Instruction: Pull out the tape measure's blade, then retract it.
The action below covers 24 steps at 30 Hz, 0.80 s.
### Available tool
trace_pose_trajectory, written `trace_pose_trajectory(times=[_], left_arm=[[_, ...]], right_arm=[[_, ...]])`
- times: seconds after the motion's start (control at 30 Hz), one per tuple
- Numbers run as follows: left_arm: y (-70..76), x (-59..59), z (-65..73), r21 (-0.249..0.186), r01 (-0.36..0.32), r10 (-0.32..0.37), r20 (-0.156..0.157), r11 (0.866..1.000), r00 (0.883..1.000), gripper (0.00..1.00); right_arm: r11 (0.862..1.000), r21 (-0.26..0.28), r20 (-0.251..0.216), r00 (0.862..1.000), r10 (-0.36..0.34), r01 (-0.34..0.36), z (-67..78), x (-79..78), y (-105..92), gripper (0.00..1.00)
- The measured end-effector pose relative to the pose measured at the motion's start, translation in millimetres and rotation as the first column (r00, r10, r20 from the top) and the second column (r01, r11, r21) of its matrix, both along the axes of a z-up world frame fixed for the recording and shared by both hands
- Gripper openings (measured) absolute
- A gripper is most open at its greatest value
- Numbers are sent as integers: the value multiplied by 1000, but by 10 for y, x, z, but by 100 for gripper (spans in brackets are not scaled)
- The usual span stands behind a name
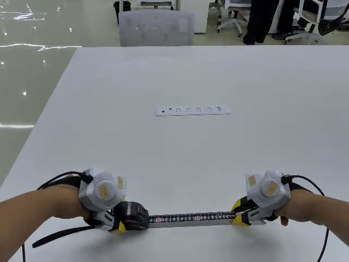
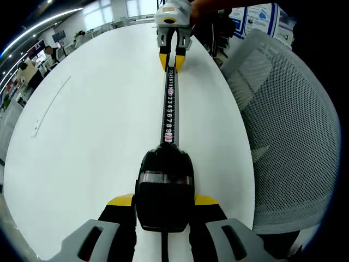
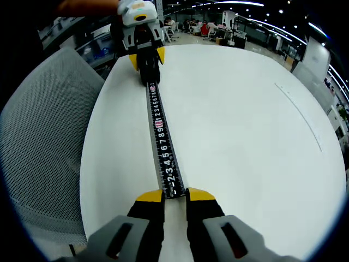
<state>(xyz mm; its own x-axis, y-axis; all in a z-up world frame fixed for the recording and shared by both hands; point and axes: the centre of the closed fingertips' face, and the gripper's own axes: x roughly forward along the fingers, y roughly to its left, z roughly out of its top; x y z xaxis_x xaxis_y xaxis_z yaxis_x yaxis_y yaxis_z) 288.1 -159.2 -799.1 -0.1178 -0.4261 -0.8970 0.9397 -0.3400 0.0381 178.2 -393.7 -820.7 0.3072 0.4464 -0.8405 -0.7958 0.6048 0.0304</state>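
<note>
A black tape measure case rests on the white table near its front edge, and my left gripper is shut on it. In the left gripper view the case sits between the yellow-tipped fingers. The numbered blade runs out flat to the right along the table. My right gripper is shut on the blade's end. In the right gripper view the blade stretches away from my right gripper to the left gripper at the far end.
A white power strip lies in the middle of the table. A grey mesh chair stands at the far edge, and another mesh chair sits close behind the near edge. Office chairs and a person's legs stand at the back right.
</note>
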Motion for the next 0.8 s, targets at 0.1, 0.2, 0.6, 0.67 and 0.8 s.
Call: trace_pose_trajectory(times=[0.1,0.2,0.6,0.67,0.8], left_arm=[[-4,0,2,2,-1,1,0,1000,1000,34],[-5,0,2,5,-3,3,0,1000,1000,34],[46,10,-25,-3,53,-53,79,999,996,31],[46,26,-22,-9,43,-42,64,999,997,31],[43,25,-18,-6,45,-45,59,999,997,31]], right_arm=[[1000,-3,-2,1000,-2,2,2,-11,-29,13],[1000,-3,-4,1000,-5,5,5,-15,-53,13],[1000,5,-11,1000,-10,10,3,-13,-67,13],[1000,3,-13,1000,-8,8,4,-13,-62,13],[1000,-13,-16,1000,4,-4,6,-12,-61,13]])
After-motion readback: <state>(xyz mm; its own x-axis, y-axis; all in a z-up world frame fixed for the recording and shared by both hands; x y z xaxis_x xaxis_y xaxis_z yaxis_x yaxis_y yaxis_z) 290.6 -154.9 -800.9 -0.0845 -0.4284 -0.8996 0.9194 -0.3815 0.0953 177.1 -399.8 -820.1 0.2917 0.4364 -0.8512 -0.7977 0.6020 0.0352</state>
